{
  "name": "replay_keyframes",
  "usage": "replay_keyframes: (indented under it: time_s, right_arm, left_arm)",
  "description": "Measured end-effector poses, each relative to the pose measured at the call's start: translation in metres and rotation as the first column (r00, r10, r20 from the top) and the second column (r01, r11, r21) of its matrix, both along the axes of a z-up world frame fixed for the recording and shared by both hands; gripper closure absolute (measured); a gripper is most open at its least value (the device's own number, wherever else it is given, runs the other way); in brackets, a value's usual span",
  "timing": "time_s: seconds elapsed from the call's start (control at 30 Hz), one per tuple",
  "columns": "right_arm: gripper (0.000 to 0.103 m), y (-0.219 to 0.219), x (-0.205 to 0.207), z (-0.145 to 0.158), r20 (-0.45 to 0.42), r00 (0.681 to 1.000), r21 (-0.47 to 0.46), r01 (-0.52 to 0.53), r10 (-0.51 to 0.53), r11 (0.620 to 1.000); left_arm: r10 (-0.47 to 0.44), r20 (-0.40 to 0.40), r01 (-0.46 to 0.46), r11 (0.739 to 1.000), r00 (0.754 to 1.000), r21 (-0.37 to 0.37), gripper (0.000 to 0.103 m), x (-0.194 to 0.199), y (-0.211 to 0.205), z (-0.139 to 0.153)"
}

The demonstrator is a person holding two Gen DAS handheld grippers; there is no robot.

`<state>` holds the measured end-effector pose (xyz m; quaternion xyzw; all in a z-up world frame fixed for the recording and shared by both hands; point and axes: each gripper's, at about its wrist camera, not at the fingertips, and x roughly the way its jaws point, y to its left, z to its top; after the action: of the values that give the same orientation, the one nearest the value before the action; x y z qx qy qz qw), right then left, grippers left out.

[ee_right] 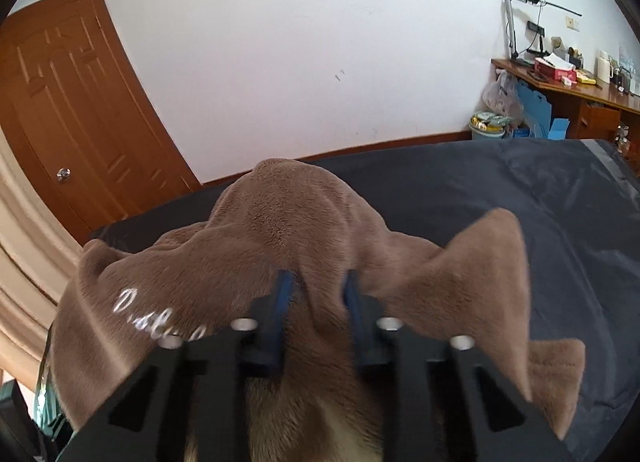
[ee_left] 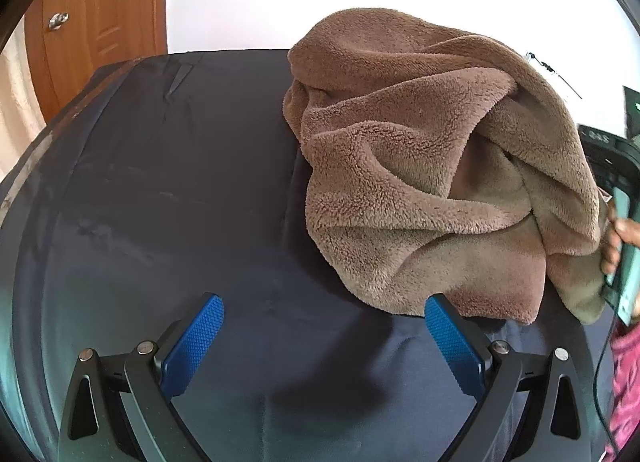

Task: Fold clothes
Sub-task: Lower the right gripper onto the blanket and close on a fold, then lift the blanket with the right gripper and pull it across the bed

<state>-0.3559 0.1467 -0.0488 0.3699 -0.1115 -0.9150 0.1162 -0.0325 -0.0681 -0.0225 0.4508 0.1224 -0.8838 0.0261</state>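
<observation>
Pinching a fold of the brown fleece garment [ee_right: 280,221], your right gripper [ee_right: 316,282] has its fingers nearly together with cloth bunched between them, likely to lift the crumpled heap and find an edge. The garment sits toward the bed's [ee_left: 160,181] right side (still unfolded). Your left gripper [ee_left: 324,322] hovers with fingers wide and empty, just beside the garment's near hem, ready to take a second corner.

Right tool [ee_right: 316,294] pinching brown fleece [ee_right: 280,221]

a home bedroom: dark-sheeted bed [ee_right: 500,197], panelled wooden door [ee_right: 76,109], cluttered wooden desk [ee_right: 580,89] along the wall.
</observation>
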Motion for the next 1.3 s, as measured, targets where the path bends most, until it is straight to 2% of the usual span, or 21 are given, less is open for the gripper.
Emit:
replay_keyframes:
  time_s: [0.13,0.3,0.47,0.63,0.73,0.83,1.03,1.13,1.23,1.3]
  right_arm:
    - [0.091,-0.002,0.039,0.015,-0.056,0.998,-0.010,-0.021,0.021,1.000]
    - [0.092,-0.027,0.099,0.029,-0.075,0.987,-0.006,-0.144,0.143,0.990]
    - [0.092,-0.052,0.148,0.004,-0.010,0.967,0.014,-0.254,0.254,0.967]
    - [0.092,-0.062,0.186,-0.039,0.087,0.953,-0.008,-0.290,0.290,0.957]
    - [0.092,-0.059,0.199,-0.053,0.121,0.952,-0.021,-0.279,0.280,0.960]
    - [0.092,-0.057,0.204,-0.054,0.119,0.957,0.016,-0.269,0.265,0.963]
    - [0.091,-0.059,0.203,-0.055,0.113,0.963,0.088,-0.257,0.246,0.962]
    - [0.089,-0.063,0.202,-0.058,0.106,0.965,0.134,-0.251,0.238,0.959]
    - [0.085,-0.064,0.202,-0.055,0.092,0.970,0.173,-0.236,0.223,0.956]
    - [0.073,-0.065,0.205,-0.049,0.057,0.975,0.224,-0.224,0.217,0.948]
  left_arm:
    - [0.006,-0.007,-0.006,1.000,1.000,0.000,0.001,0.000,-0.003,0.002]
    - [0.018,-0.018,-0.018,1.000,1.000,0.008,0.001,0.001,-0.007,0.003]
    - [0.045,-0.051,-0.043,0.999,0.998,0.030,0.001,0.006,-0.014,0.010]
    - [0.080,-0.103,-0.076,0.996,0.992,0.043,0.001,0.014,-0.023,0.024]
    - [0.102,-0.149,-0.098,0.994,0.984,0.037,0.001,0.019,-0.019,0.035]
    - [0.113,-0.202,-0.106,0.993,0.973,0.042,0.001,0.025,-0.015,0.047]
    - [0.061,-0.331,-0.058,0.998,0.942,0.019,0.001,0.031,-0.003,0.059]
    - [-0.002,-0.328,0.002,1.000,0.945,-0.002,0.001,0.026,0.012,0.055]
    - [-0.069,-0.261,0.067,0.998,0.963,-0.017,0.001,0.015,0.029,0.043]
    - [-0.091,-0.220,0.087,0.996,0.971,-0.027,0.001,0.009,0.035,0.036]
